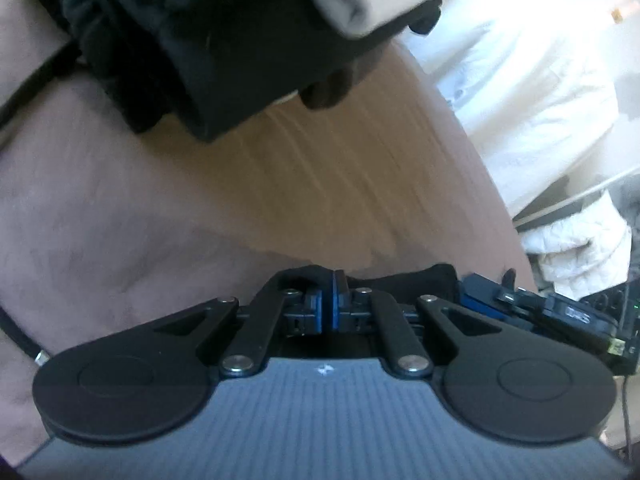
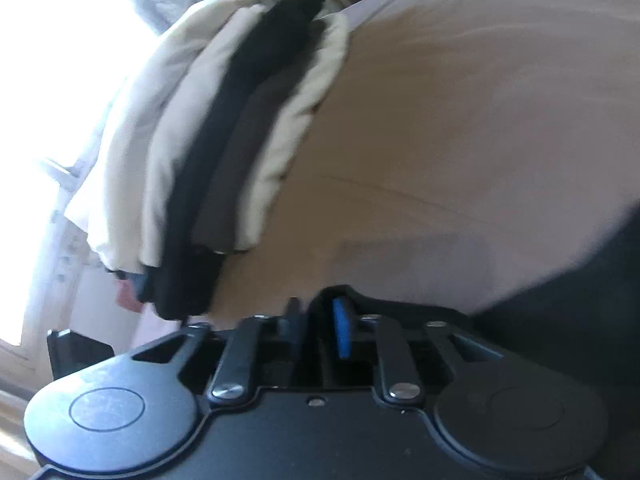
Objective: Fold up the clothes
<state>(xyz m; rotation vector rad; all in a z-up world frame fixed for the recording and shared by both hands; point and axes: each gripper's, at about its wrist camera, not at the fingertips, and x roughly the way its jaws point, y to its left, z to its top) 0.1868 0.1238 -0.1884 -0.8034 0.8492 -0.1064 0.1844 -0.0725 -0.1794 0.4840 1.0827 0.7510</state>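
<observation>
From the left wrist, the left gripper (image 1: 335, 280) has its blue pads pressed together on a fold of black cloth (image 1: 404, 278), while a heap of black clothes (image 1: 168, 48) lies further ahead on the tan bedsheet (image 1: 280, 184). From the right wrist, the right gripper (image 2: 320, 312) has its fingers clamped on dark fabric (image 2: 560, 280), with a folded stack (image 2: 224, 140) of cream and dark garments just to its left

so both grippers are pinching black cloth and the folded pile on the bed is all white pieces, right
Not all white. The right wrist view shows the folded pile has cream, black and dark grey layers. The left gripper and right gripper do each pinch black cloth.
</observation>
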